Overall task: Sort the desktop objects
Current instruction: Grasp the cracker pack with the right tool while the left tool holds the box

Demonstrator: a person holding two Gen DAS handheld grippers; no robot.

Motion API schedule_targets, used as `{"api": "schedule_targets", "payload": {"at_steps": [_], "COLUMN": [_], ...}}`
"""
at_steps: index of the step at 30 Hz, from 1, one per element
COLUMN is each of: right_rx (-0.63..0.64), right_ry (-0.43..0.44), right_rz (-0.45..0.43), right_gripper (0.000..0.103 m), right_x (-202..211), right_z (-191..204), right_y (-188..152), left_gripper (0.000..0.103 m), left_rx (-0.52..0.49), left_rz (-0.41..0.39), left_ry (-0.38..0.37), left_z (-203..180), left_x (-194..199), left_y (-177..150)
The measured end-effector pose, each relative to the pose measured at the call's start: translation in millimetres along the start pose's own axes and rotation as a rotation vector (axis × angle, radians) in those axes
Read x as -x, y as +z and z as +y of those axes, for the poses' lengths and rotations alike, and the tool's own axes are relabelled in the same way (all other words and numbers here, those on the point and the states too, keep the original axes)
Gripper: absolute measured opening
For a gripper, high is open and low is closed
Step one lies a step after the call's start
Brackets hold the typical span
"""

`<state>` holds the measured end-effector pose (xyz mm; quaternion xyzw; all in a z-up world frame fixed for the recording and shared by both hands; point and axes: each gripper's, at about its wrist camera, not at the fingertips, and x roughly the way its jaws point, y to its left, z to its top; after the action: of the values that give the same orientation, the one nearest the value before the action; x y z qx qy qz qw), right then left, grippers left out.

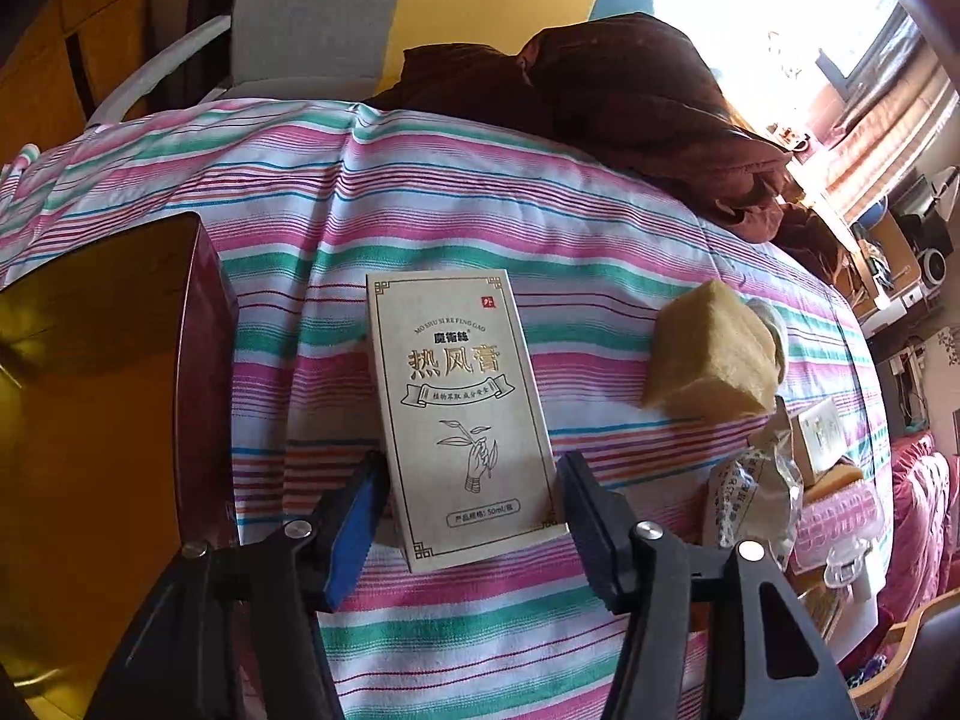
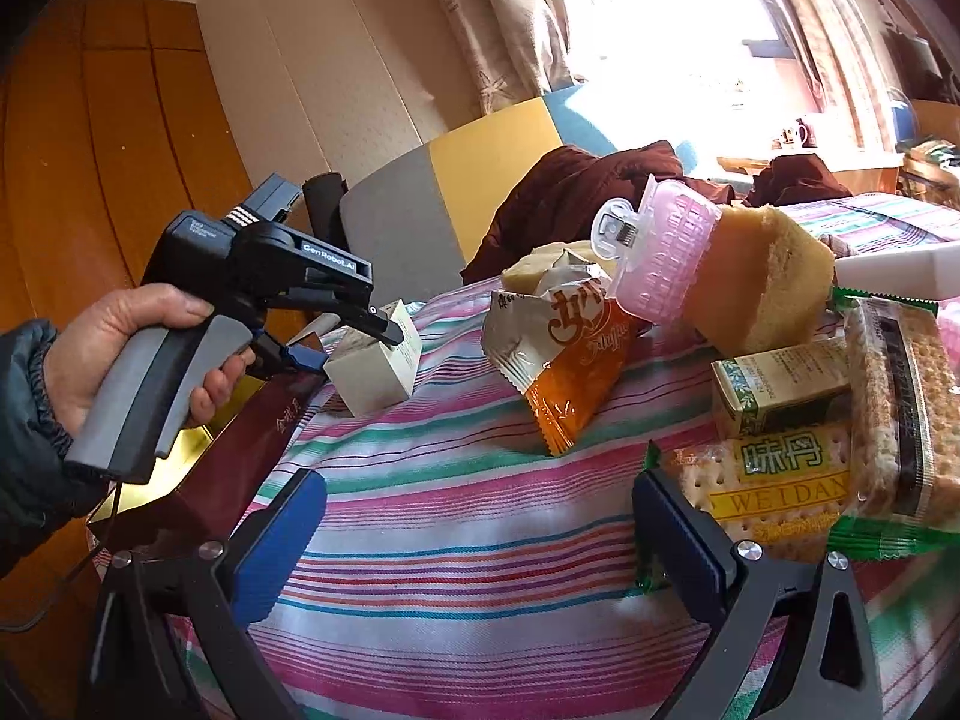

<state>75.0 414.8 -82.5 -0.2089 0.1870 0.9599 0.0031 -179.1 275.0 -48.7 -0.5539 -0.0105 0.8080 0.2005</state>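
Over the striped cloth of the table point(image 1: 456, 180), near its left edge: left hand-held gripper point(image 1: 472, 462) clamped on a cream box point(image 1: 462, 408), one blue pad against each long side, printed face toward the camera. Seen from the right wrist, that box tilted with one corner low over the cloth, whether touching it hard to tell. Just left of it, at the table's left edge, a dark red case point(image 1: 204, 360) with a gold inside, lying open and partly cut off by the frame. Wide bare cloth beyond the box as far as a brown garment point(image 1: 630, 108) heaped along the far edge. Left hand point(image 2: 120, 354) wrapped round the grey grip, sleeve at the wrist, tool pointed across the table. Right hand-held gripper point(image 2: 480, 540) with fingers wide apart, holding nothing, low over an open stretch of stripes near the near edge. Crowded toward the right edge: an orange snack packet point(image 2: 564, 384), a pink clip point(image 2: 666, 258) leaning on a yellow sponge block point(image 2: 768, 282), a small green carton point(image 2: 780, 390) and cracker packs point(image 2: 786, 480), overlapping and partly hiding one another. Small print on most wrappers not legible.
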Motion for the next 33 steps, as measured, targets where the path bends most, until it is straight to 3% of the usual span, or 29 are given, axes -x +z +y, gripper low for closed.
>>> {"api": "schedule_targets", "payload": {"at_steps": [10, 16, 22, 25, 28, 33], "right_rx": [0.032, 0.022, 0.005, -0.047, -0.062, -0.063], "right_ry": [-0.058, -0.116, -0.292, -0.377, -0.414, -0.440], "right_rz": [0.036, -0.024, -0.085, -0.051, 0.004, 0.073], "right_gripper": [0.103, 0.102, 0.094, 0.089, 0.077, 0.076], "right_x": [0, 42, 85, 84, 74, 56], "right_z": [8, 6, -26, -57, -77, -87], "right_y": [1, 13, 45, 57, 63, 64], "left_gripper": [0.057, 0.057, 0.056, 0.057, 0.057, 0.057], "left_rx": [-0.137, -0.223, -0.259, -0.281, -0.283, -0.308], "left_rz": [-0.116, -0.153, -0.142, -0.168, -0.171, -0.169], "left_ry": [-0.148, -0.213, -0.239, -0.237, -0.244, -0.225], "left_z": [-9, -10, -9, -12, -14, -19], "left_x": [47, 72, 64, 66, 65, 62], "left_y": [-60, -106, -137, -146, -146, -142]}}
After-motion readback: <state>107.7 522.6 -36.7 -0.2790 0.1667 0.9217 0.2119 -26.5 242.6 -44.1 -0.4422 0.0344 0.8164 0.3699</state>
